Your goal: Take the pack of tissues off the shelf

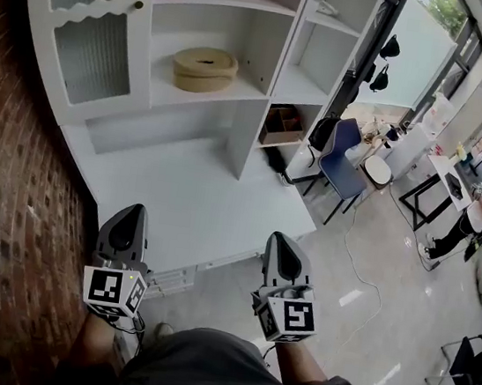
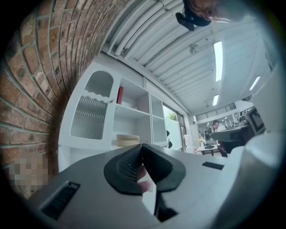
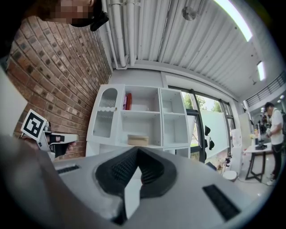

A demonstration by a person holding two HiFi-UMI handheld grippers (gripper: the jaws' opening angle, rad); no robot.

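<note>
Two grippers are seen low in the head view, well apart from the white shelf unit (image 1: 259, 52). In both gripper views the unit's lower part is hidden behind the grey gripper bodies. The jaws of the left gripper (image 1: 135, 213) and the right gripper (image 1: 281, 240) are pressed together at the tips, with nothing held. The pack of tissues (image 1: 204, 69) is located on the middle shelf, right of the glazed door (image 1: 91, 55). It is tan, flat and rounded. No print can be made out.

Camera placement.
Head view looks steeply down from above; both gripper views face forward, roughly level, lower; all share the shelf (image 1: 259, 52).
</note>
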